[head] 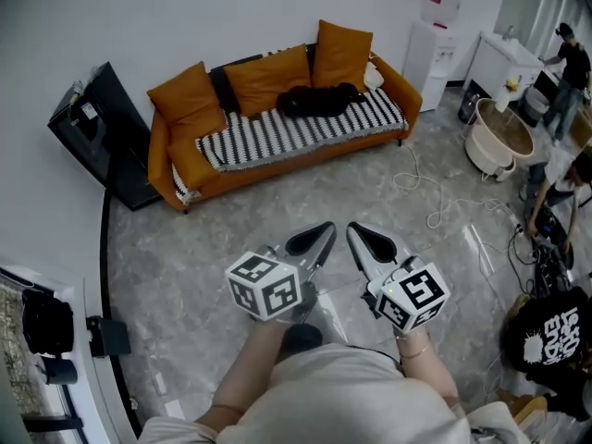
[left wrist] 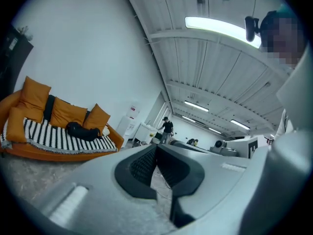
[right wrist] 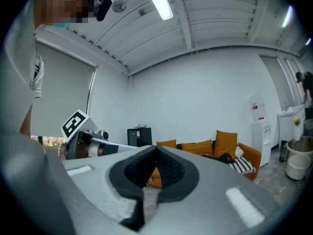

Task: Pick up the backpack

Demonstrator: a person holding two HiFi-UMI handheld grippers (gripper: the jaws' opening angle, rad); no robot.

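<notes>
Head view: the backpack (head: pixel 319 99), black, is lying on the seat of the orange sofa (head: pixel 277 172), on top of the black-and-white striped blanket (head: pixel 277 132) and against the orange back cushions (head: pixel 268 77). It is sitting toward the sofa's right half, at about 12 o'clock from both grippers and well apart from them, with bare grey floor (head: pixel 231 220) lying between.

Left gripper (head: pixel 319 235): its own view is showing the jaws pressed together tip to tip, nothing between them. It is pointing toward the sofa.

Right gripper (head: pixel 363 235): jaws likewise closed on each other and holding nothing. It is sitting just beside the left one, tips close but not touching.

Surroundings: a black cabinet (head: pixel 102 137) is standing at 10 o'clock, a white water dispenser (head: pixel 433 54) at 1 o'clock just beyond the sofa's right arm. White cables (head: pixel 435 202) are trailing across the floor at 2 o'clock. A person (head: pixel 569 72) is standing at the far right.
</notes>
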